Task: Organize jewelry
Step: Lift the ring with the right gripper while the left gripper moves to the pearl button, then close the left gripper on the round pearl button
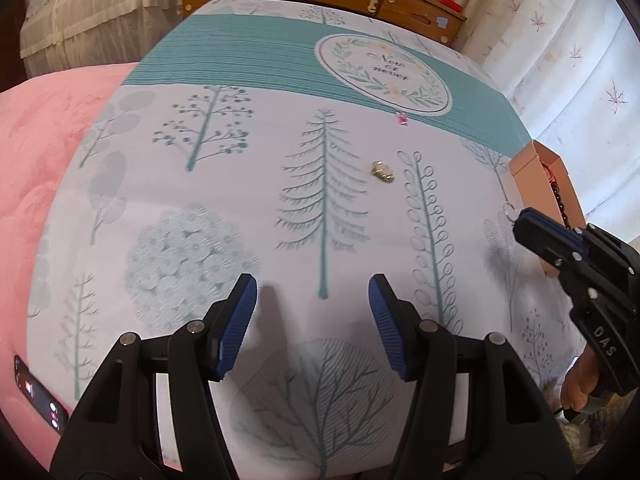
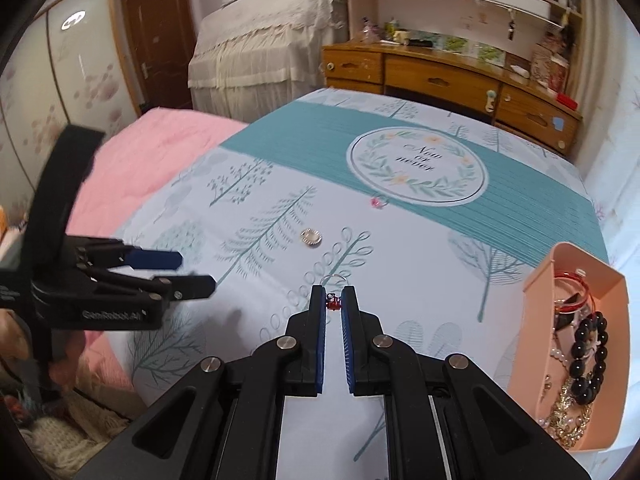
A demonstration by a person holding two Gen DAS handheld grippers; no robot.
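Observation:
My right gripper (image 2: 333,294) is shut on a small silver ring with a red stone (image 2: 335,278), held above the tree-print bedspread (image 2: 420,264). From the left wrist view, that gripper (image 1: 520,222) hangs just in front of the pink box (image 1: 532,168), with the ring's hoop (image 1: 507,209) sticking out of its tip. The box (image 2: 616,320) holds a black bead bracelet (image 2: 588,356), a red bangle (image 2: 572,292) and gold chains. A gold ring (image 1: 383,171) and a pink-stone ring (image 1: 401,119) lie on the spread. My left gripper (image 1: 312,292) is open and empty over the spread.
A pink blanket (image 1: 40,168) lies to the left with a phone (image 1: 38,394) on it. A wooden dresser (image 2: 440,76) stands beyond the far edge of the bed. Curtains (image 1: 580,60) hang on the right. A person's hand (image 1: 580,384) grips the right tool.

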